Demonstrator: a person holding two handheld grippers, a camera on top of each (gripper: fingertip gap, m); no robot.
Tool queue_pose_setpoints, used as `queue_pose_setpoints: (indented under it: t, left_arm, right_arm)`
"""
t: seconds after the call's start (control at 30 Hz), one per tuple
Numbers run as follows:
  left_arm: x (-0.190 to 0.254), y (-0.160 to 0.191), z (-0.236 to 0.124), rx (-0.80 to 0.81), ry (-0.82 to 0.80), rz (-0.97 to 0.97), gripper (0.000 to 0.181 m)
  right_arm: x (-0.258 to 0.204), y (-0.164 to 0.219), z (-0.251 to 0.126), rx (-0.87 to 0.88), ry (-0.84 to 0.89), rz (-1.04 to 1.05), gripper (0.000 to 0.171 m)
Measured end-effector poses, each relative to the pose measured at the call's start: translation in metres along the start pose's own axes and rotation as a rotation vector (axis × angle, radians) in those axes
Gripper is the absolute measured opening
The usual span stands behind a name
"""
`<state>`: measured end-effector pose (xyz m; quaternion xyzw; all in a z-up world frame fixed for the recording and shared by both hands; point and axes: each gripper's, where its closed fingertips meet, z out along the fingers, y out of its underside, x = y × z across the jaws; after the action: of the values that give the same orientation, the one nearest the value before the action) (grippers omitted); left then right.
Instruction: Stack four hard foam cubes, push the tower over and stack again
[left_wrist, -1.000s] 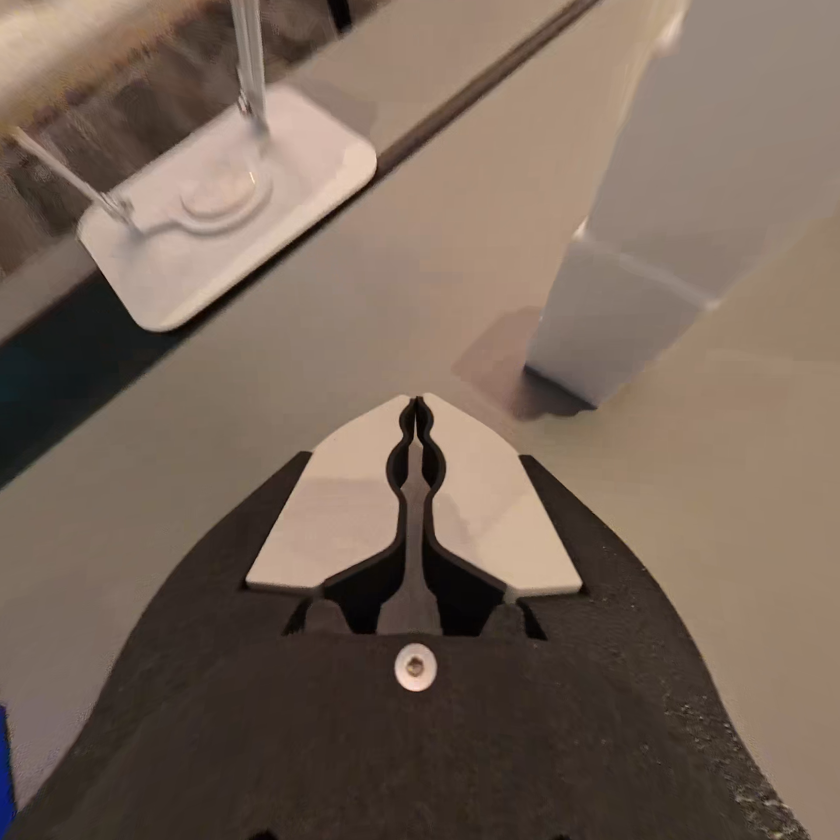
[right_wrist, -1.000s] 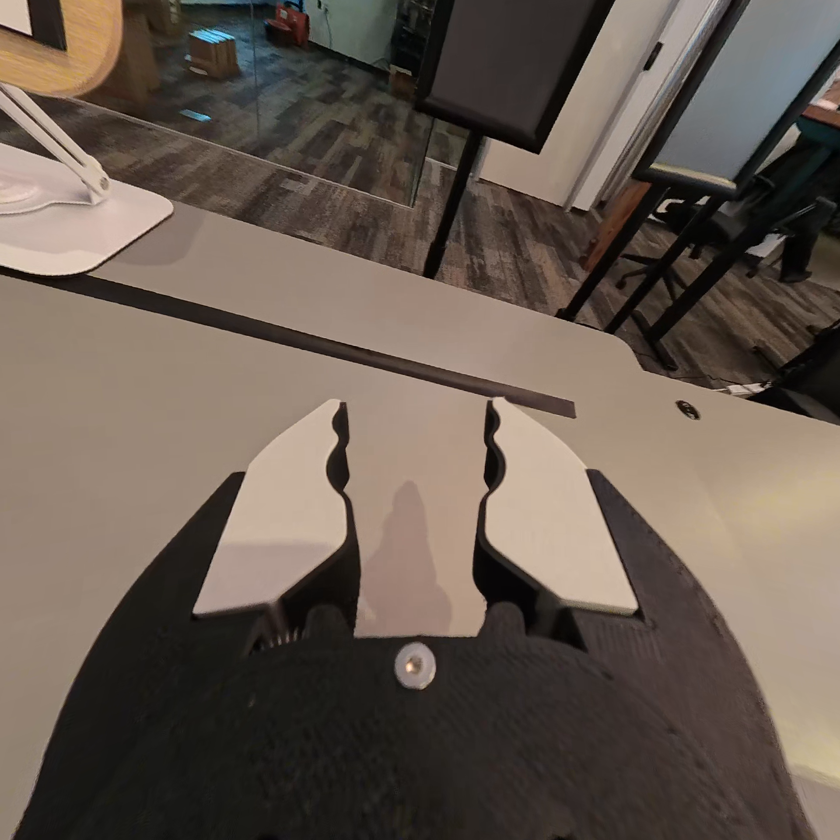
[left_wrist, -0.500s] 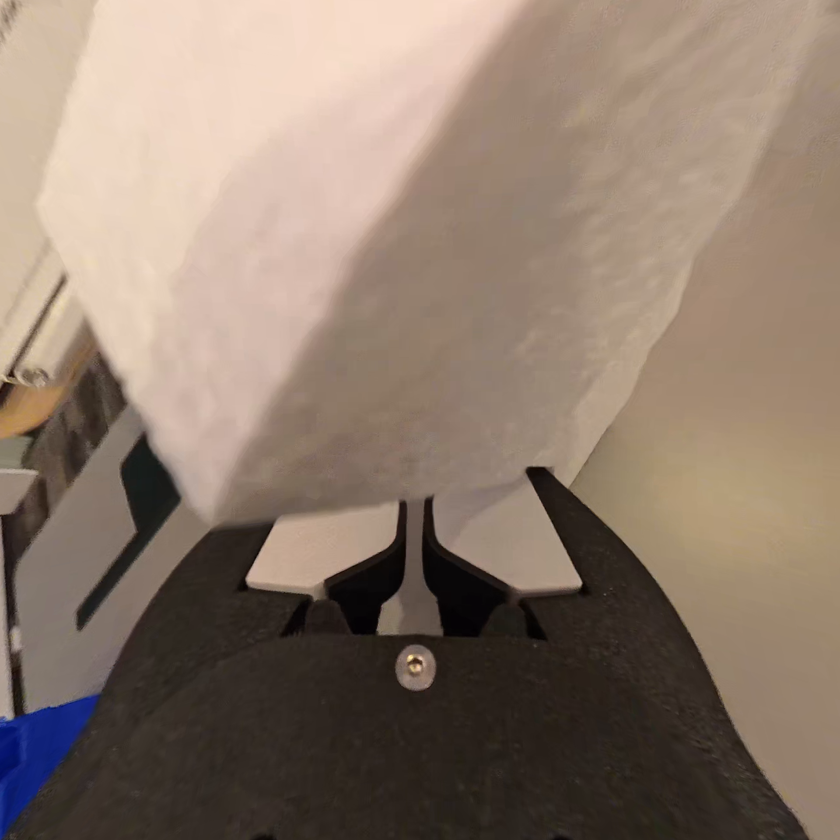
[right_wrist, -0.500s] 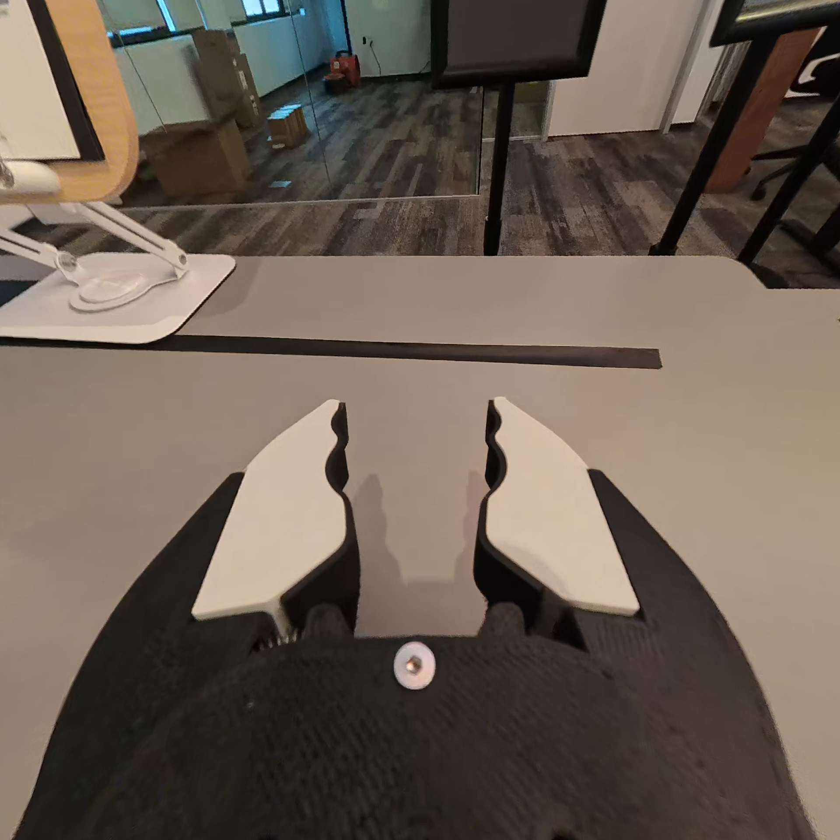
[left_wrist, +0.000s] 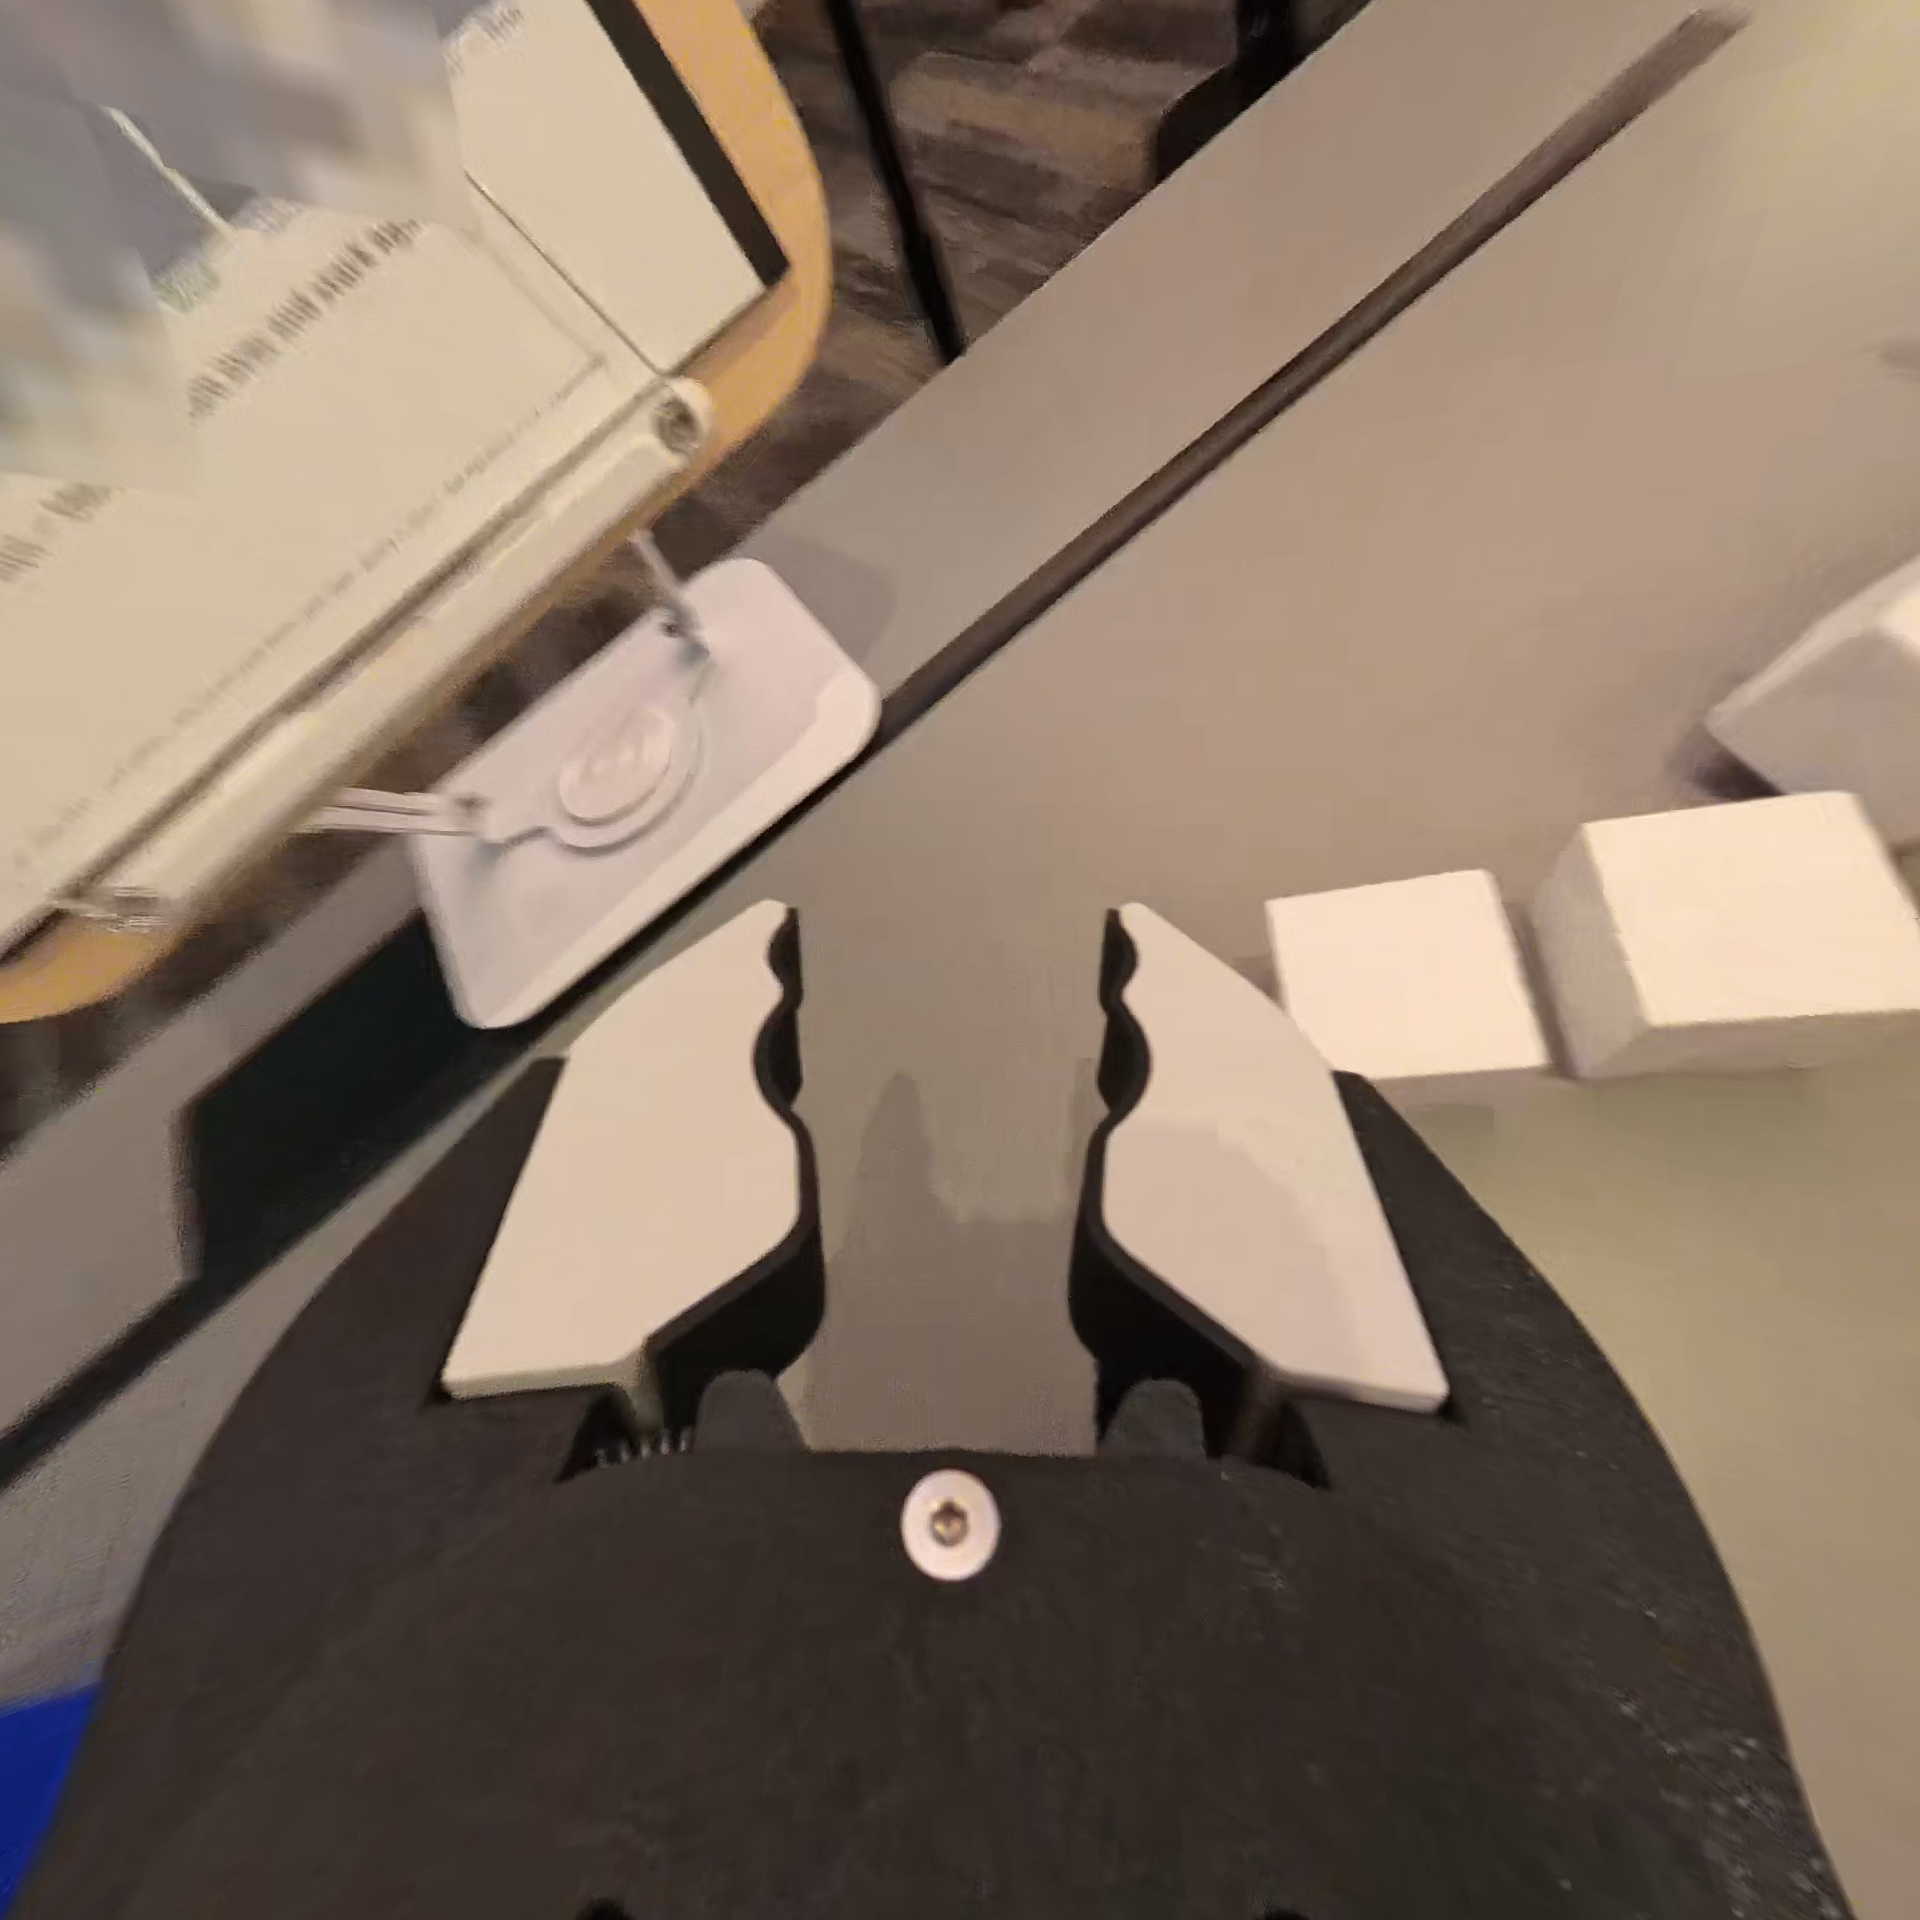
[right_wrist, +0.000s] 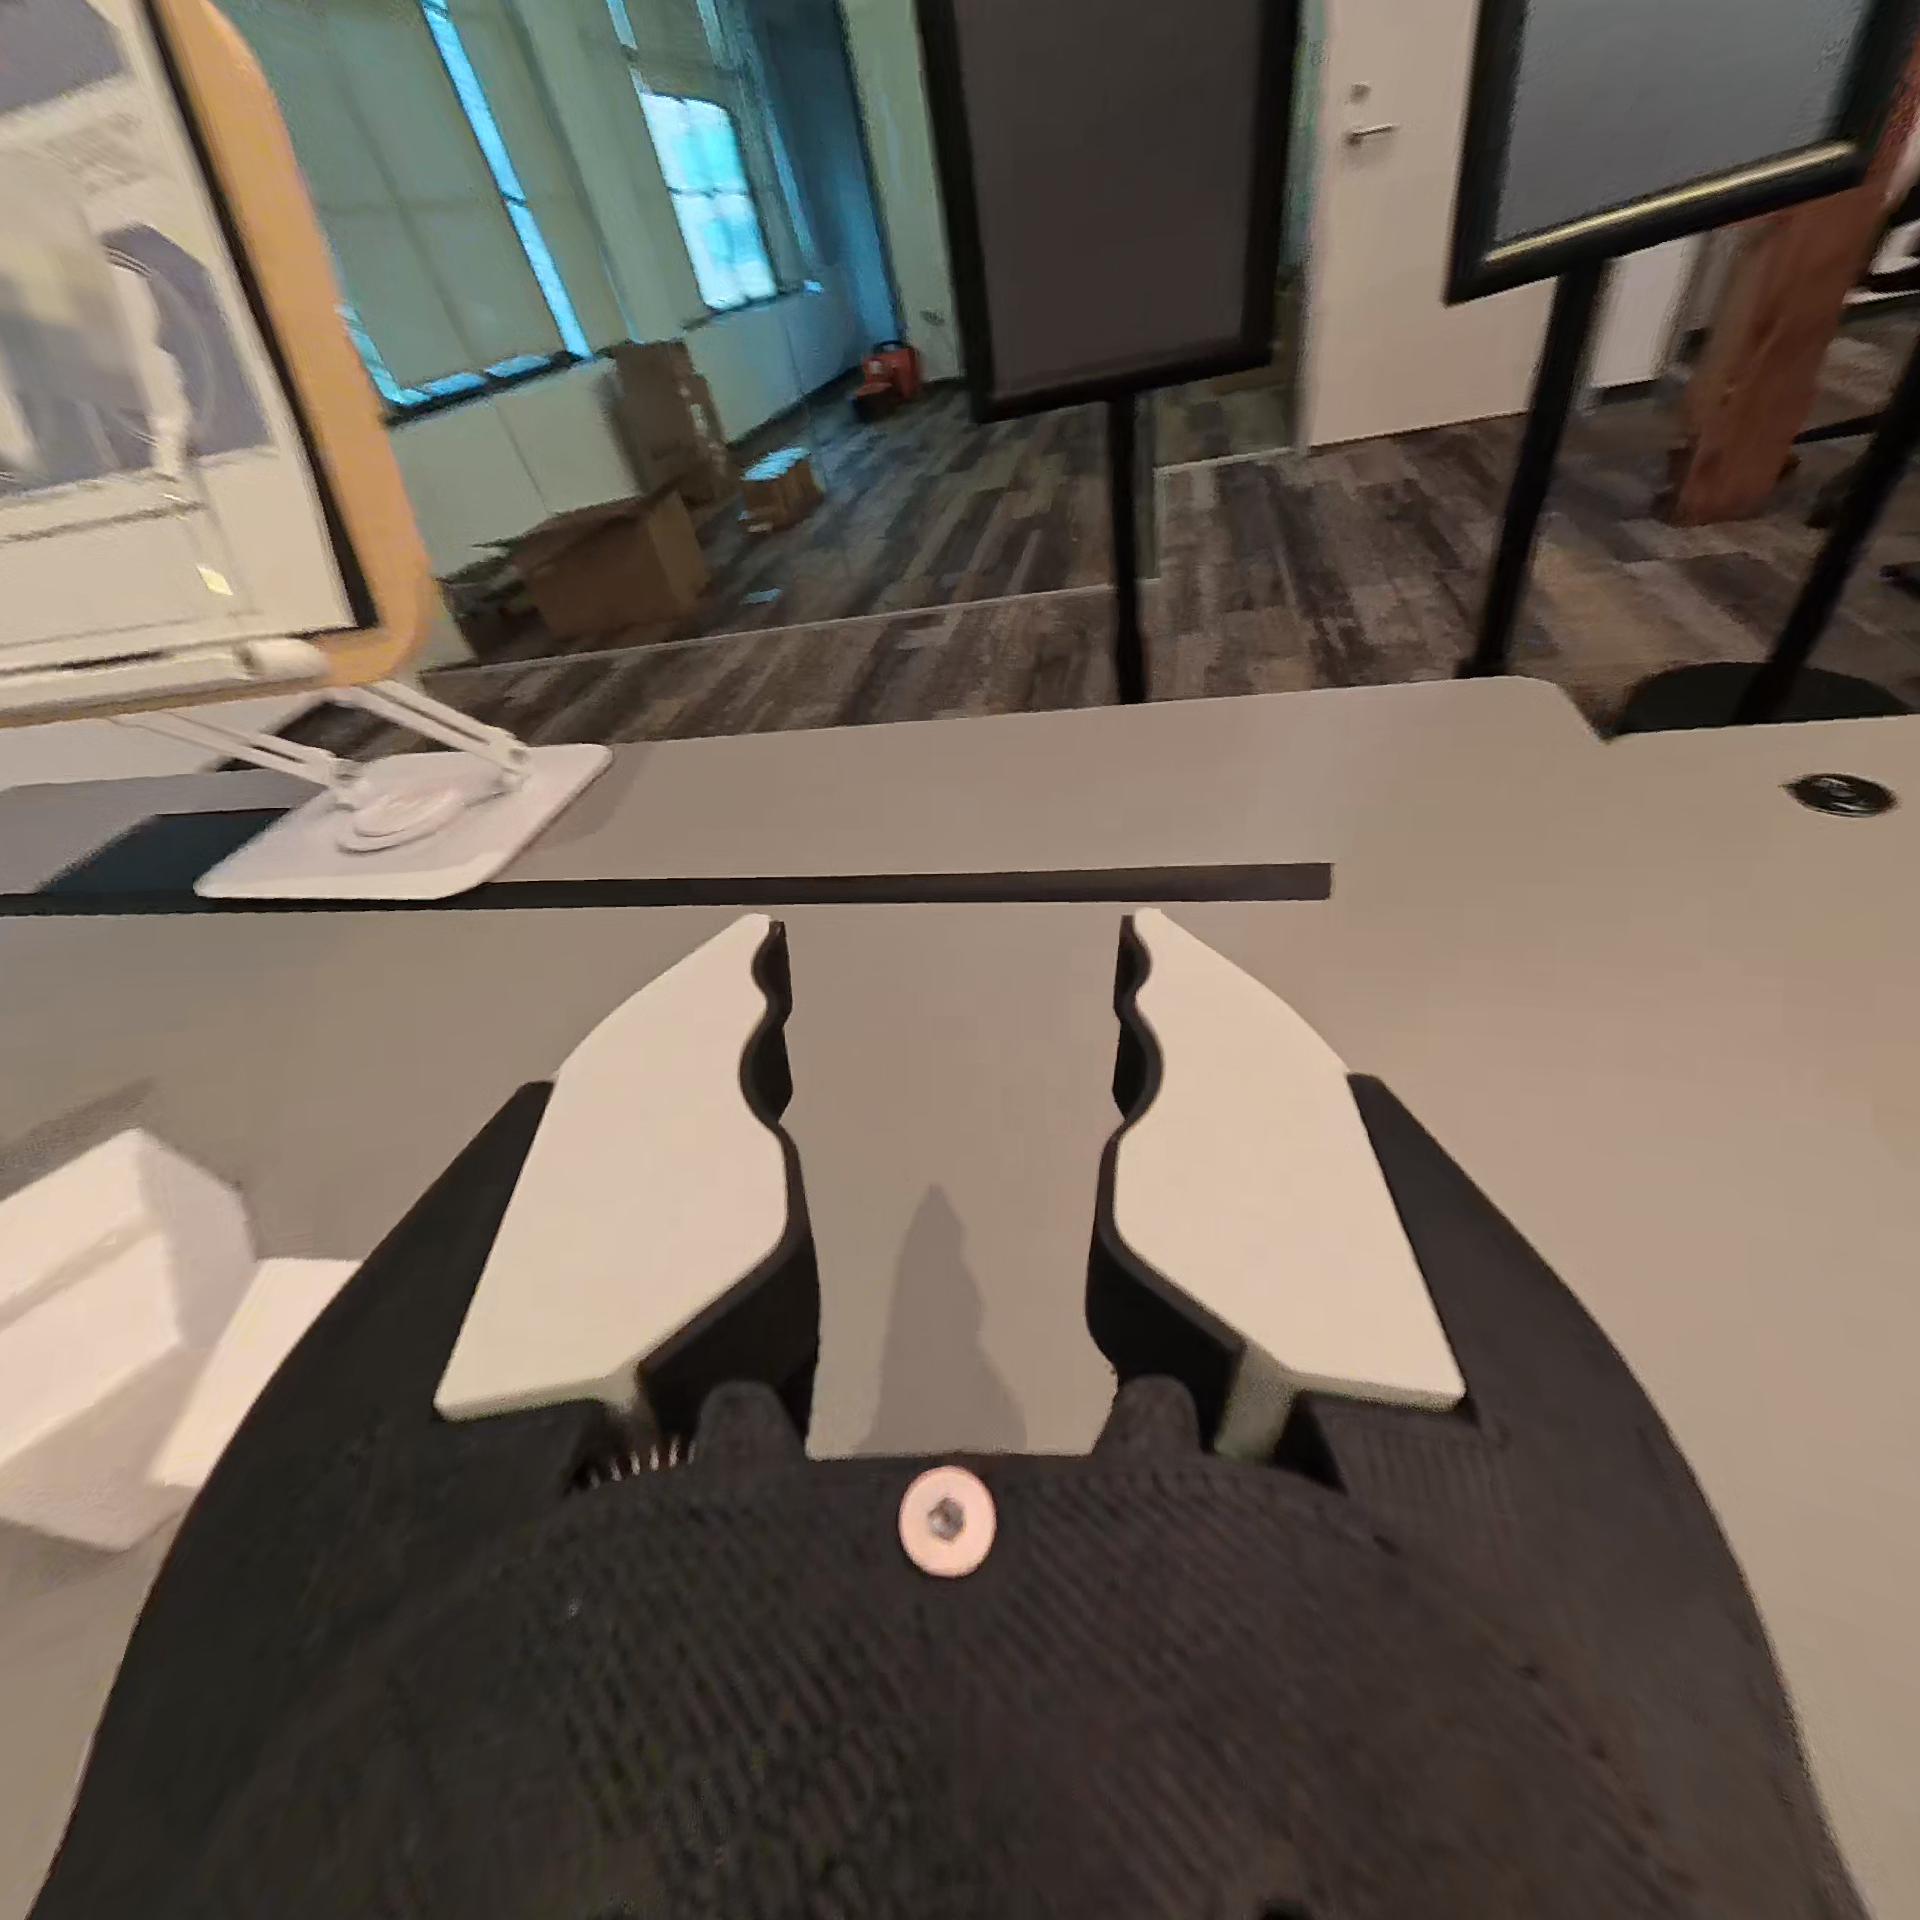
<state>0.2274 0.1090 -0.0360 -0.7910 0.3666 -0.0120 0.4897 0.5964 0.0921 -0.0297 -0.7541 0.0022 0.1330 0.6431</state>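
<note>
White hard foam cubes (left_wrist: 1403, 971): lying singly on the grey tabletop (left_wrist: 1299, 623), none stacked, three seen right of left gripper (left_wrist: 951, 920) | left gripper: fingers spread, empty | right gripper (right_wrist: 951, 925): fingers spread, empty, two cubes (right_wrist: 104, 1309) at its left

Black textured gripper (left_wrist: 951, 925) bodies, white wavy-edged fingers (right_wrist: 644, 1164), silver screw (right_wrist: 947, 1522).

I hold the left hand-held gripper (left_wrist: 951, 925) with its two pale fingers (left_wrist: 644, 1174) spread wide, nothing between them, and the view rolled to one side. My right hand-held gripper (right_wrist: 951, 930) sits level, its fingers (right_wrist: 1257, 1174) equally parted and empty, pointing forward and slightly downward.
</note>
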Motion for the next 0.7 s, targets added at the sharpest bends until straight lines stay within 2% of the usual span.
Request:
queue_pose_setpoints:
  t: [0.07, 0.13, 0.23, 0.3, 0.4, 0.43, 0.5, 0.53, 0.7]
  left_arm:
    - [0.019, 0.000, 0.003, 0.057, 0.234, -0.068, 0.070]
    - [0.045, -0.003, -0.002, 0.157, 0.484, -0.098, 0.068]
    - [0.055, 0.005, 0.004, 0.248, 0.583, -0.080, 0.072]
    - [0.058, 0.016, 0.017, 0.203, 0.575, -0.115, 0.084]
    - [0.085, 0.021, 0.018, 0.124, 0.702, -0.208, 0.096]
    - [0.092, 0.024, 0.018, 0.090, 0.718, -0.210, 0.099]
    - [0.093, 0.029, 0.026, 0.026, 0.628, -0.210, 0.107]
    - [0.091, 0.032, 0.029, -0.002, 0.566, -0.222, 0.102]
    - [0.091, 0.038, 0.030, -0.114, 0.373, -0.169, 0.101]
  right_arm:
    - [-0.011, -0.001, -0.004, 0.029, -0.149, 0.062, 0.061]
    - [-0.021, 0.003, -0.008, 0.016, -0.274, 0.108, 0.061]
    - [-0.023, 0.007, -0.017, -0.013, -0.324, 0.074, 0.068]
    - [-0.022, 0.006, -0.025, -0.018, -0.317, 0.023, 0.076]
    - [-0.026, 0.019, -0.037, -0.094, -0.333, -0.093, 0.078]
    - [-0.028, 0.027, -0.039, -0.139, -0.344, -0.130, 0.078]
    - [-0.032, 0.041, -0.042, -0.214, -0.363, -0.172, 0.083]
    - [-0.034, 0.046, -0.042, -0.248, -0.364, -0.180, 0.084]
    - [-0.037, 0.059, -0.038, -0.377, -0.272, -0.151, 0.085]
